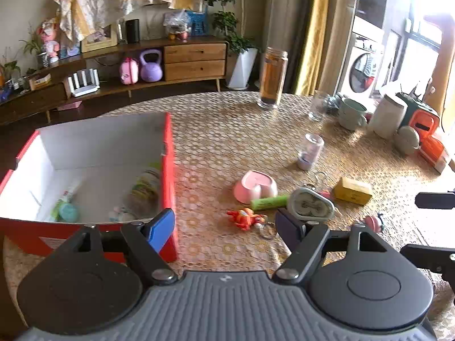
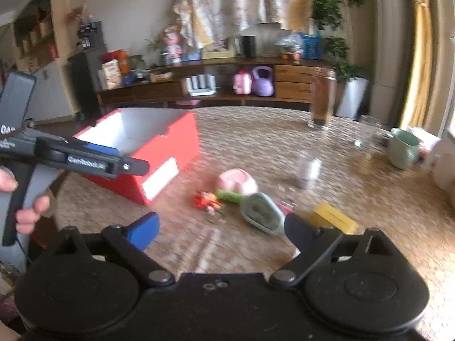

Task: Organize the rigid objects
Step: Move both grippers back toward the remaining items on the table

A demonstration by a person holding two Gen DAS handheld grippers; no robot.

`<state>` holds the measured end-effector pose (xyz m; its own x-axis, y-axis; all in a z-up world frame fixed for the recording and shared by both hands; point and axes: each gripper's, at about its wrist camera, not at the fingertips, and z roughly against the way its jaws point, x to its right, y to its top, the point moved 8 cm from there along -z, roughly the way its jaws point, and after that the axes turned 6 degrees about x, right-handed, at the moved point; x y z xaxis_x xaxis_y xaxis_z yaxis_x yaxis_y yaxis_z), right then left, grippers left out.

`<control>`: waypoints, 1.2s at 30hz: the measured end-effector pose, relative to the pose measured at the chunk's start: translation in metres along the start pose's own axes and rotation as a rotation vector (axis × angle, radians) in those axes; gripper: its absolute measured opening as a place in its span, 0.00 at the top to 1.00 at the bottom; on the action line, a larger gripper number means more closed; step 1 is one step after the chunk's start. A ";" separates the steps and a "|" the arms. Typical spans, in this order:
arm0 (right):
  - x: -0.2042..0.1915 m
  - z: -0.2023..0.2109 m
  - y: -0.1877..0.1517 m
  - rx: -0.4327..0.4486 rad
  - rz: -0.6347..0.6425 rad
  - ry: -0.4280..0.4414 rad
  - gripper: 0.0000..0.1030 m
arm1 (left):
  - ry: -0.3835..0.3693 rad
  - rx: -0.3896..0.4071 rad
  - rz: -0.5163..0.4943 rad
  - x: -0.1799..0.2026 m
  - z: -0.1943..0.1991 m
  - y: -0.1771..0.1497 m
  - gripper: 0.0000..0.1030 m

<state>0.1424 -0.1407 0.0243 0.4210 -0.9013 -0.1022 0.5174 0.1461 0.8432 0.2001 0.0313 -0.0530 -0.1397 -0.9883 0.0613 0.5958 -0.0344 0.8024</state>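
Clutter of small rigid things lies in the middle of the round patterned worktop (image 1: pixel 227 130), to the right of the open red cardboard box with white inner walls (image 1: pixel 167 170), which already holds a few items. The cluster: a pink heart-shaped plastic bowl (image 1: pixel 256 186), a green cylindrical tube (image 1: pixel 268 201), an orange-red toy figure on a keyring (image 1: pixel 246 217), a pale oval twin-dial clock (image 1: pixel 311 206), a yellow rectangular block (image 1: pixel 352 190) and a small clear plastic jar (image 1: pixel 311 149).

The left gripper (image 1: pixel 224 223) is spread wide and empty, hovering low over the worktop. Its blue-padded finger sits over the box's near right corner, its dark finger just before the clock, so the toy figure lies straight ahead between the two. The green tube runs roughly left to right, across the line of approach.

The right gripper (image 2: pixel 221 231) is likewise wide apart and holds nothing. In its blurred view the clock (image 2: pixel 261 211) and the yellow block (image 2: pixel 335 217) sit just beyond its dark finger, the toy figure (image 2: pixel 207 200) ahead and left of centre.

By my reading, the left is better placed for the toy figure and closer to the box; the right is nearer the clock and block
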 end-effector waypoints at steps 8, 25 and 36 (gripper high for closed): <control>0.048 0.006 -0.035 -0.030 -0.022 -0.110 0.07 | -0.037 -0.040 0.000 0.026 -0.031 -0.018 0.19; 0.087 -0.044 -0.070 -0.102 -0.105 -0.226 0.08 | 0.020 -0.083 0.036 0.033 -0.103 -0.040 0.02; 0.099 -0.070 -0.081 -0.156 -0.146 -0.273 0.10 | 0.061 -0.077 -0.028 0.030 -0.136 -0.049 0.02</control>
<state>0.1941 -0.2130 -0.0907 0.1297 -0.9901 -0.0533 0.6739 0.0486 0.7372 0.2743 -0.0166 -0.1712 -0.1095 -0.9940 0.0014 0.6517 -0.0707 0.7552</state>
